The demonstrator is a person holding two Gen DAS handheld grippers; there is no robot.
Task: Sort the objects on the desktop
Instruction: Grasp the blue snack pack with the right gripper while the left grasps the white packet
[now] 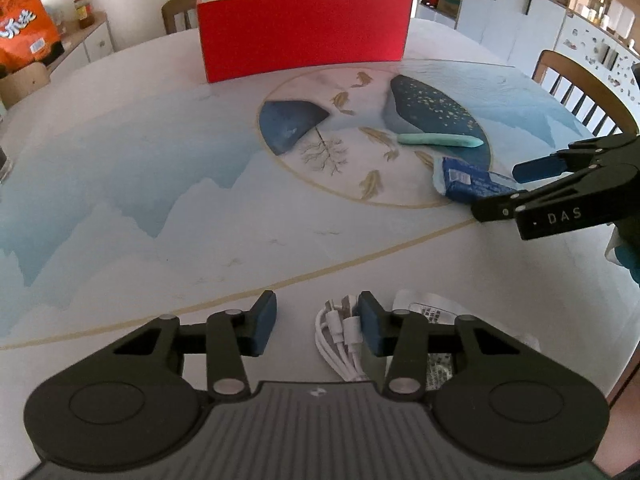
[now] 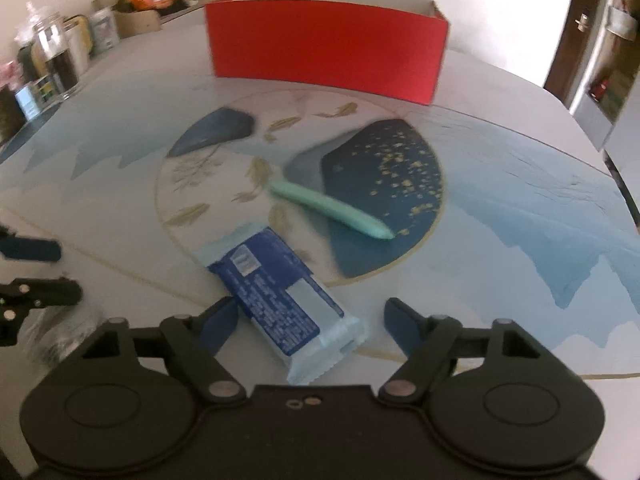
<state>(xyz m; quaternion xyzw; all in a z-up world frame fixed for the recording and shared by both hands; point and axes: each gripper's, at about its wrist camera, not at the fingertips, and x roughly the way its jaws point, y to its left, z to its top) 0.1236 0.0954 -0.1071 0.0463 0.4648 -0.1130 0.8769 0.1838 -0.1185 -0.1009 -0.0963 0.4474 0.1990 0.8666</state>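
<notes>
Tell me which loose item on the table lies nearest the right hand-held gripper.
The blue snack packet: one end already sits between the open fingers of the right hand-held gripper. The mint-green pen lies farther out toward the red box.

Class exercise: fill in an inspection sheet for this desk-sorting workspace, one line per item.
Surface: round table with printed mountain-and-fish cover.
Job's things: red box at far side, open top; green pen and blue packet lying mid-table.
Clutter: plastic bag at near edge.
Grippers: left hand-held gripper open over cable; right hand-held gripper open around packet.
Cables: white cable, bundled.
Surroundings: chairs, cabinets, jars, orange bag.
</notes>
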